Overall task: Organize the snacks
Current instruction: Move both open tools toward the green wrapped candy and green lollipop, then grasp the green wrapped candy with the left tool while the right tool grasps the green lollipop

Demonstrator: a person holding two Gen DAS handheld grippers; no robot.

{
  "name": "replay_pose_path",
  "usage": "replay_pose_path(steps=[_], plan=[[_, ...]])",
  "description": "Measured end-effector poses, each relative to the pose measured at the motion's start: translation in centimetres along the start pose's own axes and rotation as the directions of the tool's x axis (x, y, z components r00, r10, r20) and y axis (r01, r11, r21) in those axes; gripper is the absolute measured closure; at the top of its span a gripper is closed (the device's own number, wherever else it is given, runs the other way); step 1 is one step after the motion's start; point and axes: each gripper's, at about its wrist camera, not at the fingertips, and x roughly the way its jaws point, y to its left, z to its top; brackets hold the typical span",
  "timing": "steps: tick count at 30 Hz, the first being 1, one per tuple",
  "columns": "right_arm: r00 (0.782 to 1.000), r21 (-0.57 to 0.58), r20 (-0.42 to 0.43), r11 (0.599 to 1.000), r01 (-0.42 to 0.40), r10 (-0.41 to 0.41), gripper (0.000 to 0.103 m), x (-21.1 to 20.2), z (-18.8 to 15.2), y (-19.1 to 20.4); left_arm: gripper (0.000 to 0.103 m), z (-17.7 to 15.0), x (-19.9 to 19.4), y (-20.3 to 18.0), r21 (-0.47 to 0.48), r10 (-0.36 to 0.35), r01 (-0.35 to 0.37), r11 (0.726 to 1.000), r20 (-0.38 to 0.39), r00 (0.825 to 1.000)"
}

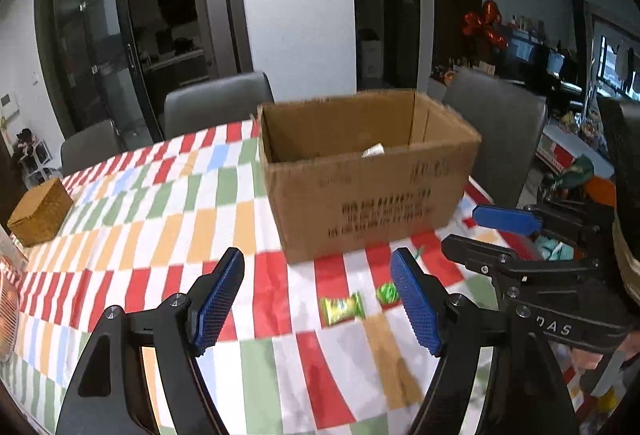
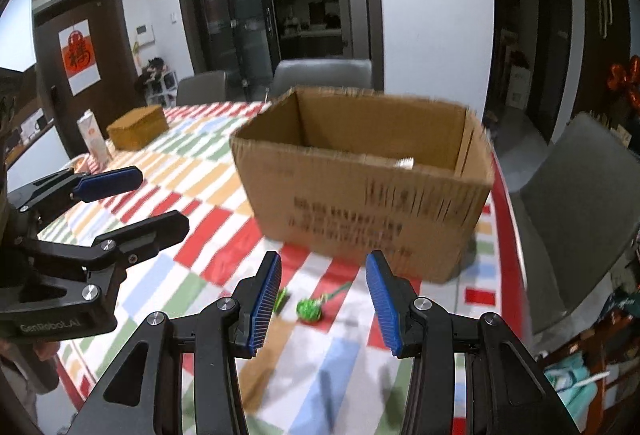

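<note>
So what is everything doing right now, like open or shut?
Cardboard box: open on top, upright, something pale inside.
Yellow-green candy: wrapped, lying on the tablecloth.
Green candy: lying on the tablecloth, not held.
Left gripper: open, empty.
Right gripper: open, empty.
Woven box: lid shut.

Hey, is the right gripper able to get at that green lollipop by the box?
Probably yes. The right gripper is open, the lollipop lies on bare tablecloth just ahead between its fingers, nothing covering it.
</note>
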Motion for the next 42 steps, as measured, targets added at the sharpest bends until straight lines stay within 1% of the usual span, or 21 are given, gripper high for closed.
replay_pose_path(steps=[8,14,18,22,28,33,37,42], plan=[[0.995,0.000,-0.095,1.000,-0.016,0.016,0.058,2.8,-2.4,0.9,0.028,-3.3,3.0,0.3,-0.014,-0.057,0.056,0.998,-0.094,0.994],[0.989,0.011,-0.147,1.000,-0.018,0.019,0.058,5.2,-3.3,1.0,0.029,-4.9,5.8,0.7,-0.046,-0.110,0.105,0.993,-0.150,0.982],[0.984,0.025,-0.174,0.999,-0.023,0.027,0.058,6.7,-3.6,0.8,0.029,-5.2,7.2,0.8,-0.053,-0.135,0.128,0.990,-0.159,0.978],[0.981,0.033,-0.194,0.999,-0.024,0.030,0.058,7.9,-3.9,0.7,0.032,-5.5,8.5,0.9,-0.053,-0.154,0.147,0.988,-0.174,0.973],[0.977,0.049,-0.210,0.999,-0.019,0.029,0.058,9.4,-4.0,0.4,0.036,-5.7,10.3,1.4,-0.093,-0.186,0.171,0.981,-0.192,0.964],[0.973,0.060,-0.227,0.998,-0.024,0.037,0.064,10.6,-4.0,0.2,0.038,-6.0,11.7,1.5,-0.133,-0.211,0.185,0.974,-0.214,0.954],[0.970,0.079,-0.238,0.996,-0.038,0.056,0.065,11.5,-4.2,-0.2,0.039,-6.0,12.4,1.2,-0.132,-0.213,0.187,0.973,-0.224,0.951],[0.965,0.094,-0.252,0.995,-0.044,0.067,0.070,12.4,-4.3,-0.4,0.043,-6.0,13.7,1.0,-0.149,-0.221,0.189,0.971,-0.239,0.945]])
